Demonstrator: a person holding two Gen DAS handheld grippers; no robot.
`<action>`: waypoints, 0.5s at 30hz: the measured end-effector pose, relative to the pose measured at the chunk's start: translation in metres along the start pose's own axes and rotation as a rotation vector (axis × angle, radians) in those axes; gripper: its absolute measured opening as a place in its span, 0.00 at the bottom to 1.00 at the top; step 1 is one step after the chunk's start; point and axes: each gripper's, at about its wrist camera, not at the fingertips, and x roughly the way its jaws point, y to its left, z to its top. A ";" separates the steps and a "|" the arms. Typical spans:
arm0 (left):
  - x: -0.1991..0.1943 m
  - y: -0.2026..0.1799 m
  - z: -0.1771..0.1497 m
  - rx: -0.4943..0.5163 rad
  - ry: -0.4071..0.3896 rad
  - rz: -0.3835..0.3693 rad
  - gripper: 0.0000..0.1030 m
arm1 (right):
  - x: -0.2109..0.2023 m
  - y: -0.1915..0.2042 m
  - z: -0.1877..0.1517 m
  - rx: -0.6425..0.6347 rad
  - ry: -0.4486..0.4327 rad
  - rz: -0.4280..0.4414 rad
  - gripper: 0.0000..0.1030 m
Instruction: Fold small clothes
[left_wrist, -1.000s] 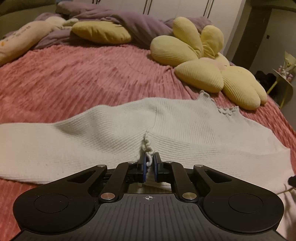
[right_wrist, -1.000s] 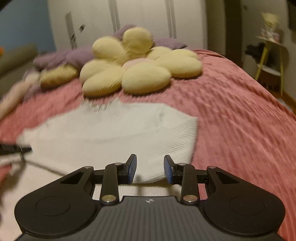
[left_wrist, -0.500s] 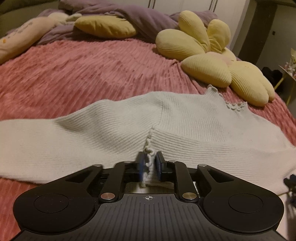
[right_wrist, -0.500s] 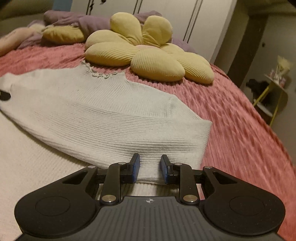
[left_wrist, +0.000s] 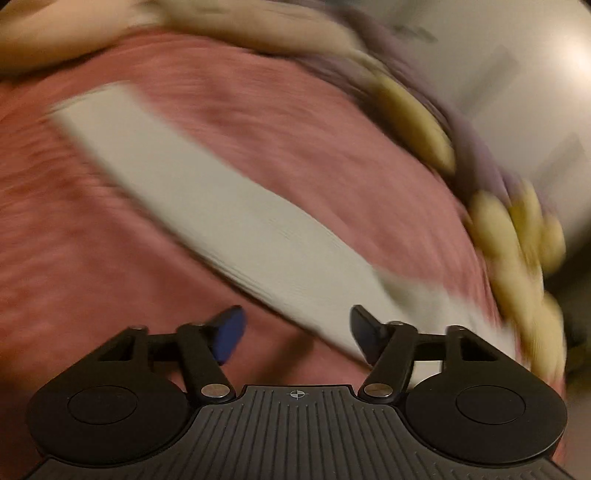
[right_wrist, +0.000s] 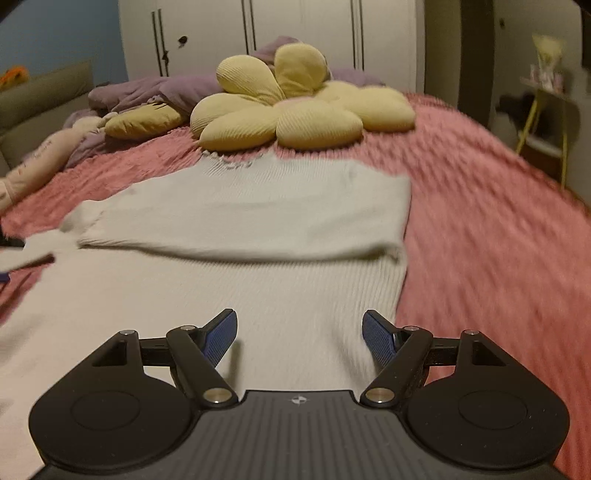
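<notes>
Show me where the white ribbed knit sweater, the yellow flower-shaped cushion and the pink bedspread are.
White ribbed knit sweater (right_wrist: 258, 214): right wrist view, on its folded-over upper part.
Yellow flower-shaped cushion (right_wrist: 317, 123): right wrist view, on a front petal.
Pink bedspread (right_wrist: 480, 221): right wrist view, on the bare stretch right of the sweater.

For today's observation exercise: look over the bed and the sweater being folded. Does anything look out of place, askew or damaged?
Nothing looks damaged or spilled. The white sweater lies only half folded on the pink bedspread: one sleeve is folded across its body, while the other sleeve stretches out flat. Both the left gripper and the right gripper are opening, holding nothing.
</notes>
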 end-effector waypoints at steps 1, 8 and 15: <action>-0.002 0.016 0.010 -0.067 -0.025 0.001 0.62 | -0.002 0.001 -0.001 0.004 0.006 0.001 0.73; 0.006 0.099 0.054 -0.417 -0.106 -0.080 0.39 | -0.008 0.007 0.001 0.018 0.032 -0.028 0.73; 0.024 0.136 0.071 -0.591 -0.129 -0.129 0.10 | -0.009 0.023 0.000 -0.010 0.050 -0.053 0.73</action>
